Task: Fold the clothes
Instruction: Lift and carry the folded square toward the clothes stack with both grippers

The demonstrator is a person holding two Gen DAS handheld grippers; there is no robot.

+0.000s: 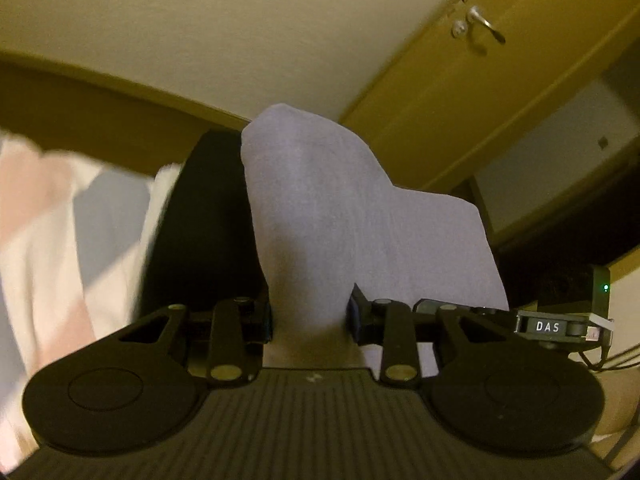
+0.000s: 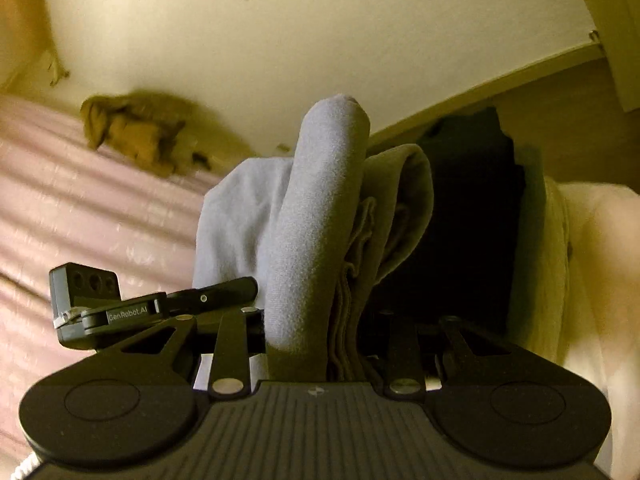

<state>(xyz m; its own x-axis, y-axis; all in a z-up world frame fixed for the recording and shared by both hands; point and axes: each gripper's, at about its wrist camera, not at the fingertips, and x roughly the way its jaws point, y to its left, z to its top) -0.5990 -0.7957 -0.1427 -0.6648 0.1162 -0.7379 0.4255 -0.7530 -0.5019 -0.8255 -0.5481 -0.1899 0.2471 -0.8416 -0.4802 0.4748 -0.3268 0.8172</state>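
A pale lavender-grey garment [image 1: 320,208] rises between the fingers of my left gripper [image 1: 310,316], which is shut on a bunch of its cloth. In the right wrist view the same garment [image 2: 316,216] stands up in thick rolled folds, and my right gripper [image 2: 316,332] is shut on it too. Both grippers point upward toward the wall. The cloth hides the fingertips in both views. The right gripper's body [image 1: 560,324] shows at the right of the left wrist view, and the left gripper's body [image 2: 100,308] at the left of the right wrist view.
A black garment [image 1: 200,220] hangs behind the held cloth. A pink striped bedcover [image 2: 80,208] lies to the left with a crumpled brown garment [image 2: 140,132] on it. A wooden door [image 1: 460,80] with a metal handle stands at the right. White and pink cloth [image 1: 48,240] lies to the left.
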